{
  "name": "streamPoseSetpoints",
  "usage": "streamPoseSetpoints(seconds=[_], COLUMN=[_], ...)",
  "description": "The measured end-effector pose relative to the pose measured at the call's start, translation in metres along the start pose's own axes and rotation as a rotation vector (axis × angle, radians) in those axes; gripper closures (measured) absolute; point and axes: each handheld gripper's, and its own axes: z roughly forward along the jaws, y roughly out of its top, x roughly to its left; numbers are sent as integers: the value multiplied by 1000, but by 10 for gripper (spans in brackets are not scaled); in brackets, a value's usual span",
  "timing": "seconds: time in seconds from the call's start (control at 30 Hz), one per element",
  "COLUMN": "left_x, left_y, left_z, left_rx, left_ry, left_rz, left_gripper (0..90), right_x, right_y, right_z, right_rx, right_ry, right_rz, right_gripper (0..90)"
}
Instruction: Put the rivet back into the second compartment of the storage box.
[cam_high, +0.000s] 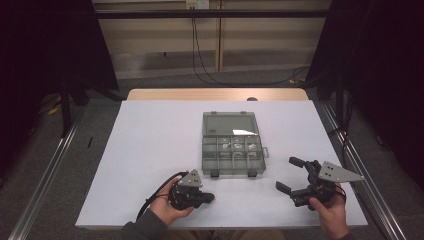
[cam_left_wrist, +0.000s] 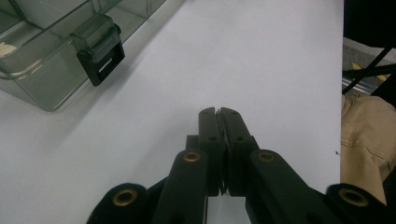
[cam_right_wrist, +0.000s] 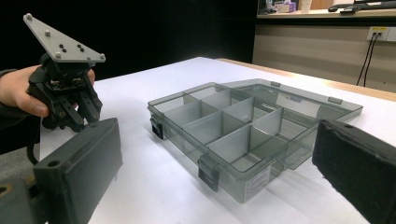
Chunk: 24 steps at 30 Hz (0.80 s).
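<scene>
- The box (cam_high: 232, 150), a clear grey compartment case, lies open on the white table (cam_high: 150, 150), a little right of the middle in the high view.
- Its lid (cam_high: 230, 123) is folded flat onto the table on the far side, away from the person; the tray part, split into two rows of small compartments, lies on the near side.
- In the high view some small pale bits sit in the far row of compartments; what they are is too small to tell.
- Two dark latches (cam_right_wrist: 208, 173) hang on the tray's near wall, facing the person.
- The left gripper (cam_high: 210, 198) sits low at the table's near edge, just left of the box's near left corner and apart from it.
- Its jaws are pressed together with nothing between them, as the left gripper view makes plain; one latch (cam_left_wrist: 99, 52) of the box shows there at upper left, clear of the jaw tips.
- The left hand (cam_high: 165, 207) wraps the gripper's body from behind.
- The right gripper (cam_high: 287, 175) is near the table's front right, to the right of the box and not touching it.
- Its jaws stand wide apart and empty; in the right gripper view the box lies between them farther off.
- The right hand (cam_high: 331, 212) holds it from below.
</scene>
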Motion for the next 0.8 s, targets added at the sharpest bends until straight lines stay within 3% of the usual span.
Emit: streamPoseSetpoints(seconds=[0.23,0.8], left_x=[2,9], left_y=[1,10], left_z=[-1,-15], left_rx=[-10,-111], left_ry=[2,60], left_rz=[-13,-75], left_gripper=[887,889], right_x=[0,0], right_y=[0,0], right_z=[0,1], right_rx=[1,2], right_ry=[3,3], right_rz=[1,1], right_gripper=[11,11])
